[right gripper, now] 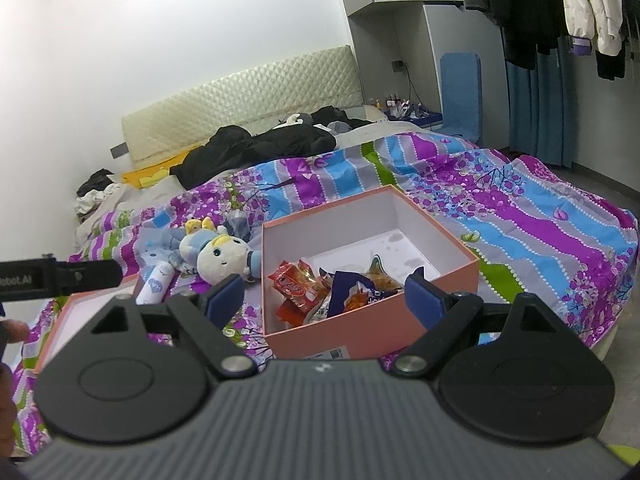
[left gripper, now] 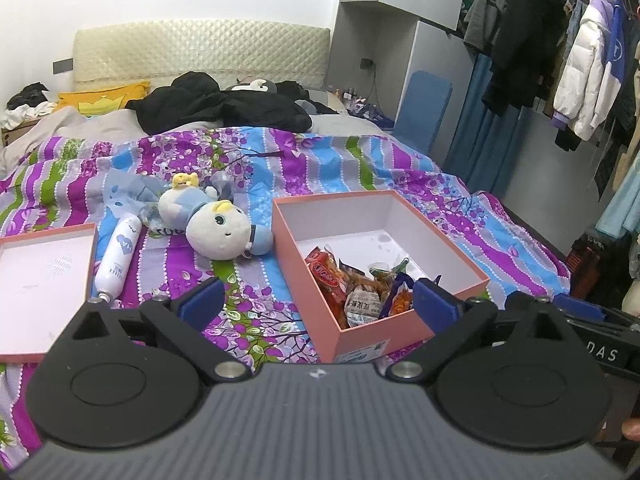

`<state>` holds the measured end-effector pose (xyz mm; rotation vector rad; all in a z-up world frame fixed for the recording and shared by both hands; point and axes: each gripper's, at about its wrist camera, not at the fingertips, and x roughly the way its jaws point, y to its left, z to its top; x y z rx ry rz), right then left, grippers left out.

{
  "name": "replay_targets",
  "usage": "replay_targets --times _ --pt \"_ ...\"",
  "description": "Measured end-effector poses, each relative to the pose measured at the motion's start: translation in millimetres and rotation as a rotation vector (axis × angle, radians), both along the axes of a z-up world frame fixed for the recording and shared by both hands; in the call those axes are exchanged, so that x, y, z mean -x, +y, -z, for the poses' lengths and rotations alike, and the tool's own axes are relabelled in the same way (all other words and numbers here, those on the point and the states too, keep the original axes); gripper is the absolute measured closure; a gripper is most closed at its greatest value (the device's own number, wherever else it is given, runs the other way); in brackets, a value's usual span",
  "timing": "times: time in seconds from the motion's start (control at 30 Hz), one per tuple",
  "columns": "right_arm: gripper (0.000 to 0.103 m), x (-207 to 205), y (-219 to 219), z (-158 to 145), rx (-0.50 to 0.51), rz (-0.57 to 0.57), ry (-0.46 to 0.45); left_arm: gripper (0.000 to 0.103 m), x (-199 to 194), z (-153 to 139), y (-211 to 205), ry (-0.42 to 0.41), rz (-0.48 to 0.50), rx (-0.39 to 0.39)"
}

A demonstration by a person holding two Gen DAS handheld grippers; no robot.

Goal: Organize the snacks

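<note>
An open pink box with a white inside sits on the bed and holds several snack packets, red, blue and white. Its pink lid lies upturned to the left. My left gripper is open and empty, held just in front of the box's near left corner. My right gripper is open and empty, held over the box's near wall. The left gripper shows at the left edge of the right wrist view.
A plush doll and a white spray bottle lie on the flowered bedspread between lid and box. Black clothes lie near the headboard. Hanging clothes fill the right side.
</note>
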<state>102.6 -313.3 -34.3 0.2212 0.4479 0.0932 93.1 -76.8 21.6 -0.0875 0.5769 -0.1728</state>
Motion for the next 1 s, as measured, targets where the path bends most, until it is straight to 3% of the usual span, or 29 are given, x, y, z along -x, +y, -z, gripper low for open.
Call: replay_targets --times 1.0 --pt "0.014 -0.1 -1.9 11.6 0.004 0.038 -0.007 0.001 -7.6 10.8 -6.2 0.017 0.015 -0.010"
